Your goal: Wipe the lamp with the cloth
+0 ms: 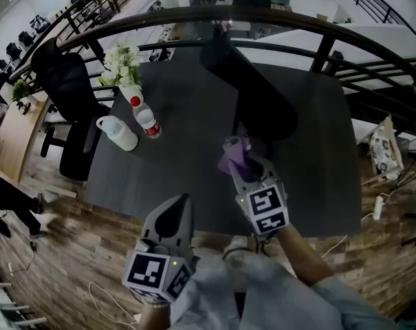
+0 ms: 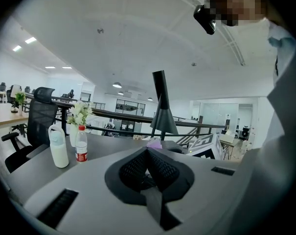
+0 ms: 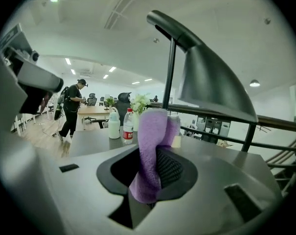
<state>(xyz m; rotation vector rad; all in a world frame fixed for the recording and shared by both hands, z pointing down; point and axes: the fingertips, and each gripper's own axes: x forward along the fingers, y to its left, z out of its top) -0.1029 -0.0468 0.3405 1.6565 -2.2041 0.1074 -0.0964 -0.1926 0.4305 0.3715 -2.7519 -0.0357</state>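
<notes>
A black lamp (image 1: 257, 93) with a long slanted shade stands on the dark table (image 1: 187, 157). In the right gripper view its shade (image 3: 211, 77) and pole (image 3: 170, 70) rise just ahead of the jaws. My right gripper (image 1: 235, 155) is shut on a purple cloth (image 1: 231, 159), held near the lamp's base; the cloth (image 3: 148, 155) sticks up between the jaws. My left gripper (image 1: 181, 202) hovers over the table's near edge, shut and empty. From the left gripper view the lamp (image 2: 162, 106) stands beyond the shut left gripper (image 2: 148, 152).
A white jug (image 1: 118, 133), a red-capped water bottle (image 1: 147, 122) and a vase of white flowers (image 1: 124, 64) stand at the table's left. A black office chair (image 1: 69, 91) is beside them. A dark railing (image 1: 276, 20) runs behind the table.
</notes>
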